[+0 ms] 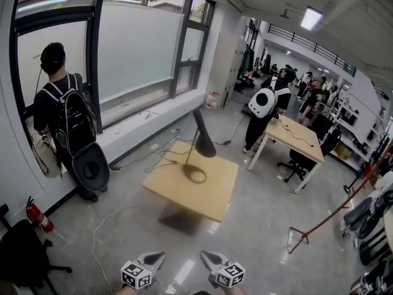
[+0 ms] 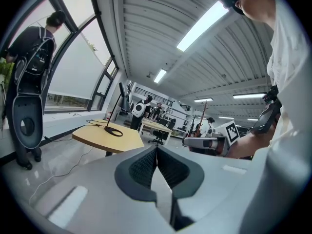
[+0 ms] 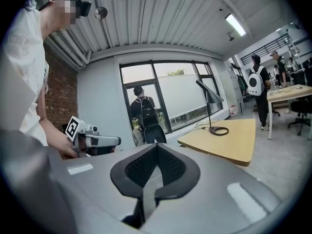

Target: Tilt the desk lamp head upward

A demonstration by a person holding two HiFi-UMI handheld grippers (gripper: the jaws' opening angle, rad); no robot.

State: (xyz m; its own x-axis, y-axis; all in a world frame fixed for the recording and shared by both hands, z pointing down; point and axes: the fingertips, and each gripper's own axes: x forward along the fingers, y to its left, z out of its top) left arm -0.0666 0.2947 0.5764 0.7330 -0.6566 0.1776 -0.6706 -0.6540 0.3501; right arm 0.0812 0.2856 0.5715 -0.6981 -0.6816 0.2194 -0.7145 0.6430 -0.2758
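A black desk lamp (image 1: 200,141) stands on a small yellow table (image 1: 212,195) in the middle of the floor, its cone head (image 1: 205,146) hanging downward and its ring base (image 1: 194,174) flat on the top. The lamp (image 3: 210,99) also shows at the right of the right gripper view and, far off, the lamp (image 2: 115,112) in the left gripper view. My left gripper (image 1: 157,259) and right gripper (image 1: 207,259) sit at the bottom edge of the head view, well short of the table. Both are shut with nothing between the jaws.
A person with a black backpack (image 1: 69,123) stands at the window on the left. A fire extinguisher (image 1: 37,216) sits by the wall. Cables (image 1: 153,155) trail over the floor toward the table. A second desk (image 1: 296,137) with people and chairs lies to the right.
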